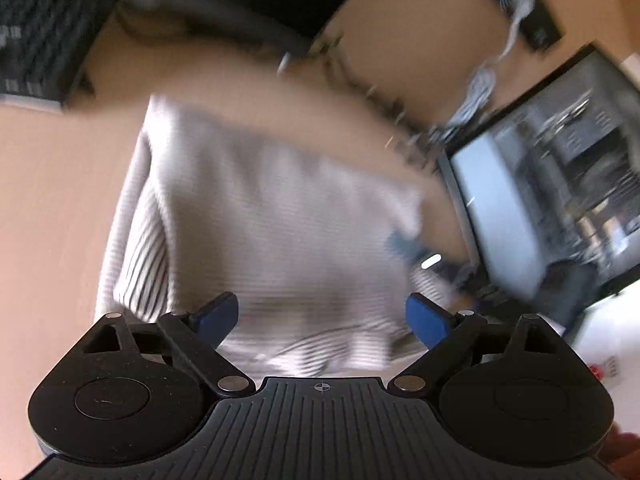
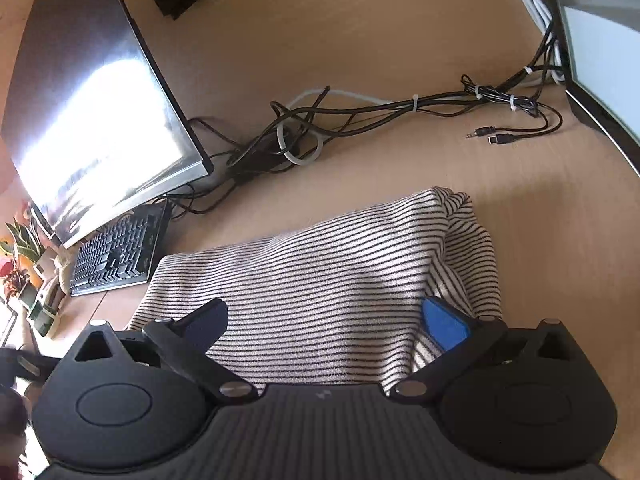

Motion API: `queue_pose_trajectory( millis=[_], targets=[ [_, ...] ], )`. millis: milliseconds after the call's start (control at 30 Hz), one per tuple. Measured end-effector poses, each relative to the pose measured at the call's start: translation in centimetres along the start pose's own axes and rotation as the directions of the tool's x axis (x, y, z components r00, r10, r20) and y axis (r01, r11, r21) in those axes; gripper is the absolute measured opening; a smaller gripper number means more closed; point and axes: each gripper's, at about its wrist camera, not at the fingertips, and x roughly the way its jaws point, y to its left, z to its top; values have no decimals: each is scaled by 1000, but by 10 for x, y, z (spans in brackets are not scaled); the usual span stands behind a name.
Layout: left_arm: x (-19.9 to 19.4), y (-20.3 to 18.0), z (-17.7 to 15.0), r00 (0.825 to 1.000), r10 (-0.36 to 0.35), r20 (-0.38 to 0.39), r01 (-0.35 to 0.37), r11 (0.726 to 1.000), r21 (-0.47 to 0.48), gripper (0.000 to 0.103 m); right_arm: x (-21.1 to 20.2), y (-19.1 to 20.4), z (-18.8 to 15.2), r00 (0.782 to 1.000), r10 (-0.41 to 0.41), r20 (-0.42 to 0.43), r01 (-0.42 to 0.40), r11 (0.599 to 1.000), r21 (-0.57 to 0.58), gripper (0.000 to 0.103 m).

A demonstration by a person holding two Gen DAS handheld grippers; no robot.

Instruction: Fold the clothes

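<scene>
Striped garment (image 2: 320, 292) sits folded in a thick bundle on the tan wooden desk (image 2: 360, 32), white with thin dark stripes, and it fills the middle of both wrist views, lying just ahead of each claw. Biggest thing around it is that desk, wide and bare at the top of the right wrist view. Next up, a dark monitor (image 2: 92, 112) stands at the left of that view, its screen catching a bright glare, and a black keyboard (image 2: 116, 252) lies right at its foot, near the garment's left edge. A second screen edge (image 2: 600, 76) curves in at the far right. Between them a tangle of black and white cables (image 2: 304, 128) snakes across the desk beyond the garment, well clear of the cloth, ending in a couple of loose plugs (image 2: 490, 136). Down to the tools now: the right gripper (image 2: 326, 320) has its blue pads spread wide over the near edge of the cloth, nothing pinched between them. The left gripper (image 1: 322, 318) is spread wide too, hovering over the bundle's near edge, though that view is heavily blurred and the stripes smear into grey. In the blur, the garment (image 1: 272, 220) shows a folded flap on the left side, with another monitor (image 1: 552, 200) at the right.
</scene>
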Motion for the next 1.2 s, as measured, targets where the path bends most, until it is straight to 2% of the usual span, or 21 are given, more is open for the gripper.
queue_pose_trajectory(
  millis=[67,133,333,467,567,633,667,733,900,967,1000,1033,1067,1133,1200],
  targets=[
    [11,15,2,1000,-2,-19,2,1000,-25,90,-3,3,-5,1000,-19,-2,19,1000,3,103],
    [13,26,11,999,-43,-7,42,998,-56,91,-7,9,-10,999,-52,-10,52,998,22,103],
    [28,38,48,994,-106,35,106,994,10,93,-25,34,-35,991,-125,-54,127,991,31,103],
    [44,24,74,994,-105,35,102,992,79,95,-34,54,-48,984,-149,-101,154,987,43,103],
    [52,9,85,996,-82,26,78,989,126,95,-37,70,-47,972,-182,-149,172,982,-76,103],
    [49,3,85,995,-93,24,89,986,138,95,-52,76,-39,960,-263,-93,246,955,-166,103],
    [45,0,83,994,-109,23,105,984,141,95,-60,78,-35,951,-306,-50,290,935,-205,103],
    [34,-7,75,989,-144,20,140,980,143,95,-70,76,-28,916,-401,22,391,878,-275,103],
    [17,-28,30,980,-196,-32,198,972,123,95,-49,46,-31,866,-499,32,476,802,-361,103],
    [18,-34,10,980,-191,-62,197,974,113,86,-41,33,-32,843,-537,39,506,767,-395,103],
    [18,-35,3,983,-172,-70,179,977,117,81,-39,28,-34,837,-544,49,515,756,-405,103],
    [20,-39,-5,987,-140,-73,149,980,129,71,-41,26,-38,843,-534,68,513,759,-400,103],
    [22,-42,-11,991,-109,-73,118,983,144,66,-43,25,-40,846,-528,75,512,764,-394,103],
    [23,-47,-17,997,-57,-52,65,984,168,60,-47,21,-45,853,-517,76,506,780,-369,103],
    [23,-49,-18,999,-10,-34,16,985,174,58,-54,21,-53,863,-502,63,491,803,-339,103]
  ],
)
